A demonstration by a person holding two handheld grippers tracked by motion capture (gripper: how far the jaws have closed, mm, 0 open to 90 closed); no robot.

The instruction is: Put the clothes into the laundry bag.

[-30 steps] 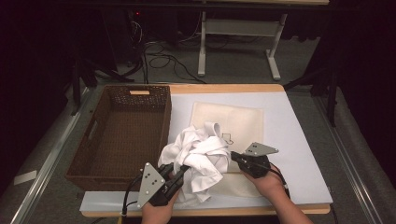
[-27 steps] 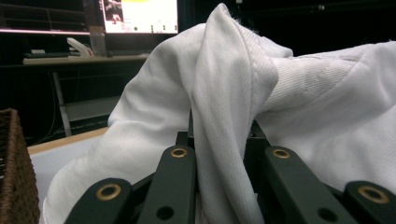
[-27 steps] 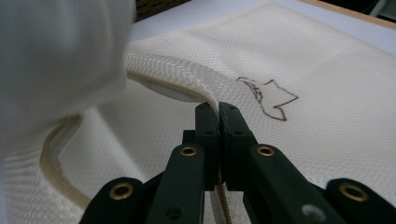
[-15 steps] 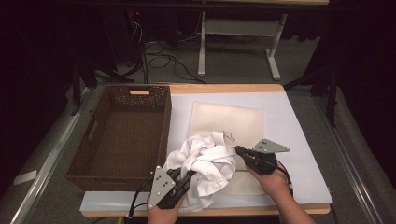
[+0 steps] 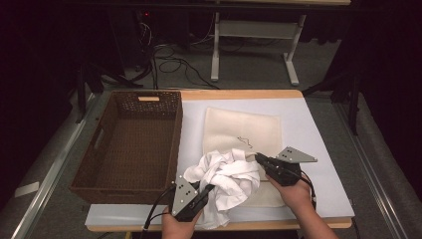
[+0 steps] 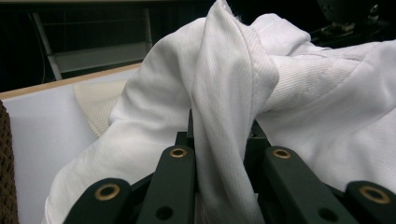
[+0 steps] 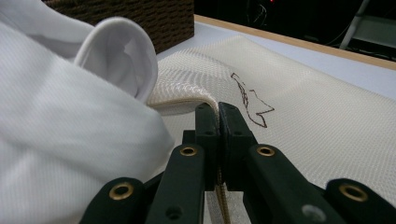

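High view, left hand-held gripper pinching white garment, lower than before, right hand-held gripper apparently clamping cream cloth.

Dim room behind a lit work table.
The wooden-edged table carries a white sheet. Beyond it, a grey floor bears tangled black cables and a white-legged stand. Dark surroundings close in on both sides; light falls mainly on the tabletop. Metal rails flank the table.
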